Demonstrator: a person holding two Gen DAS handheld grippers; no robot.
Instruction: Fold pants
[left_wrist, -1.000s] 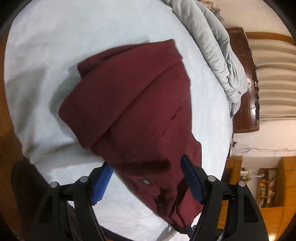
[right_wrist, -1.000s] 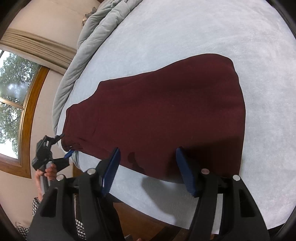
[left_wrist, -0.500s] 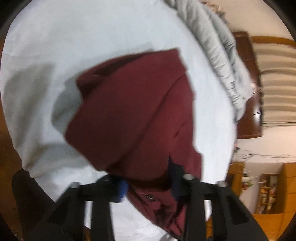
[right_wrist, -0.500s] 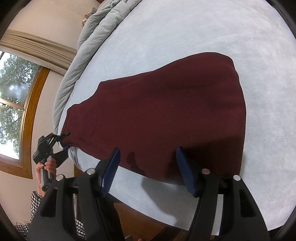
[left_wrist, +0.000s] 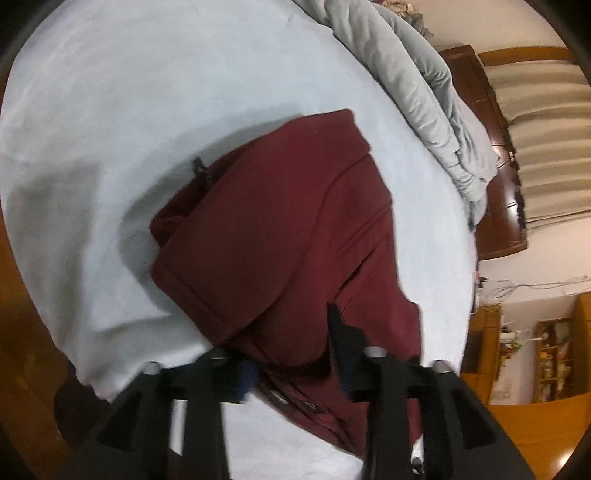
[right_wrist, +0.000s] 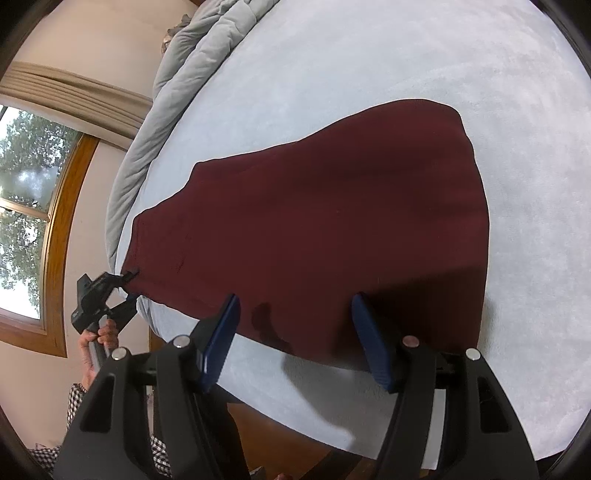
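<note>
Dark red pants lie folded on the pale bed sheet. In the left wrist view the pants show a thick folded layer on top, with a black drawstring tip at the far edge. My left gripper straddles a raised fold at the near end; its jaws are opening and the cloth sits loose between them. The right wrist view shows that left gripper at the pants' left corner. My right gripper hangs open over the pants' near edge, gripping nothing.
A bunched grey duvet runs along the far side of the bed. Dark wooden furniture stands behind it. A window is at the left, with a hand and checked sleeve below. The bed's front edge is close beneath both grippers.
The left gripper's jaws came together on the near fold, then widened again. The folded layer bunched and shifted, and a drawstring tip came into sight. The right gripper kept still.
</note>
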